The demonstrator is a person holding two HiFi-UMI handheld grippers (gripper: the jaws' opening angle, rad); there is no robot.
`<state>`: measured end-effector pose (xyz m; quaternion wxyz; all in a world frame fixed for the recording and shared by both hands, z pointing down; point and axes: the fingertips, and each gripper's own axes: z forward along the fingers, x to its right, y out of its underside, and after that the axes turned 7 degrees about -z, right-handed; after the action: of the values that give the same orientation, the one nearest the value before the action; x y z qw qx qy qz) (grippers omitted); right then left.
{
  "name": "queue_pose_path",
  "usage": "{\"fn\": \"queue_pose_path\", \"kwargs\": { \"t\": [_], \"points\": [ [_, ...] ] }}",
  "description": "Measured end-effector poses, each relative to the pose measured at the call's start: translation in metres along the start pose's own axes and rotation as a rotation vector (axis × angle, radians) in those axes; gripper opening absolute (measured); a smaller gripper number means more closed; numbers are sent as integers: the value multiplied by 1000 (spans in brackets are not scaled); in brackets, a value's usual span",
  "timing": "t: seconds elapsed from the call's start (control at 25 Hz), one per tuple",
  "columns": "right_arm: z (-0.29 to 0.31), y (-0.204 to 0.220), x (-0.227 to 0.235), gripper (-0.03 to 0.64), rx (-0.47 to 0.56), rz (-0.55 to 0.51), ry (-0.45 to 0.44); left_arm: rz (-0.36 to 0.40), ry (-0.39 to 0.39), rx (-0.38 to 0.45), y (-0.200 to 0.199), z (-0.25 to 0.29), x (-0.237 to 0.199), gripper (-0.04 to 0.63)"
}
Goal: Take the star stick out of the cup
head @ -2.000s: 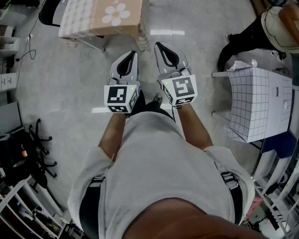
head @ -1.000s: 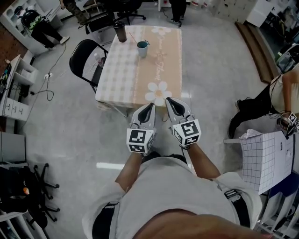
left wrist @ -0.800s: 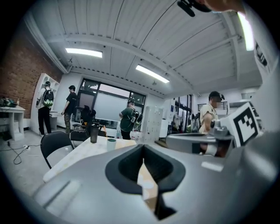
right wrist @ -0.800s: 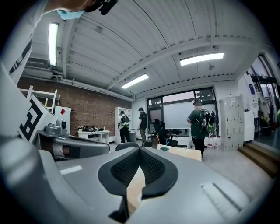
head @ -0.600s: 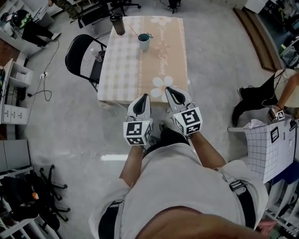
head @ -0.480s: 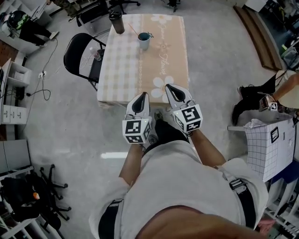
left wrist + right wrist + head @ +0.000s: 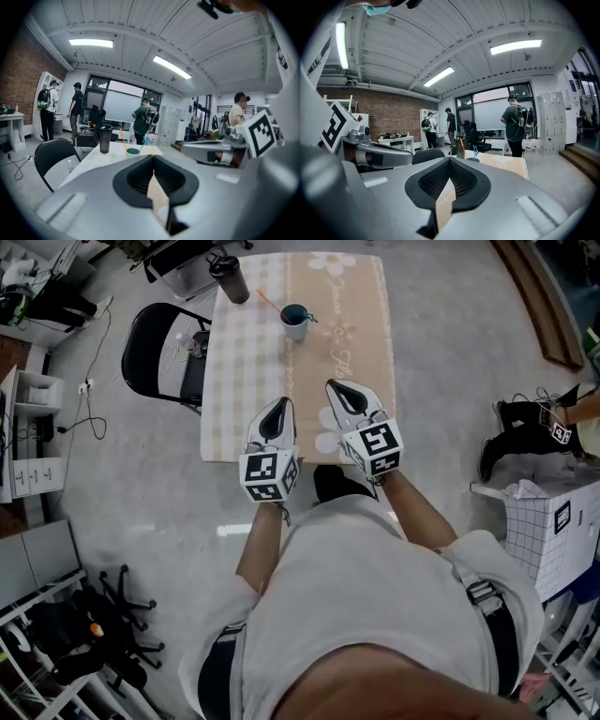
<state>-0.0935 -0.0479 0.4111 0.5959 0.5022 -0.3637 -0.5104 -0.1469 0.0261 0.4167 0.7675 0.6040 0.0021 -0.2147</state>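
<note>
Person wears a light grey short-sleeved shirt [image 7: 366, 587]; dark straps [image 7: 481, 600], possibly a harness, cross both sides. Left gripper [image 7: 278, 402] and right gripper [image 7: 333, 386]: silver-grey shells, black teardrop jaw pads, white cubes [image 7: 269, 474] bearing black square markers.

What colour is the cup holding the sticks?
The cup is pale with a teal top; best in head view.

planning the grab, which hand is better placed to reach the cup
Right, marginally: the right gripper reaches further over the table toward the cup than the left gripper. Both have fingers shut, empty.
</note>
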Motion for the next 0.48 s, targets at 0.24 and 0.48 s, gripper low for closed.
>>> {"fn": "queue_pose_path", "kwargs": {
  "t": [0.24, 0.48],
  "points": [
    [63, 19, 42, 0, -48, 36, -3, -3, -7, -69, -3, 60, -25, 3],
    [108, 38, 69, 4, -81, 52, -9, -20, -52, -127, 12, 79, -47, 3]
  ]
}}
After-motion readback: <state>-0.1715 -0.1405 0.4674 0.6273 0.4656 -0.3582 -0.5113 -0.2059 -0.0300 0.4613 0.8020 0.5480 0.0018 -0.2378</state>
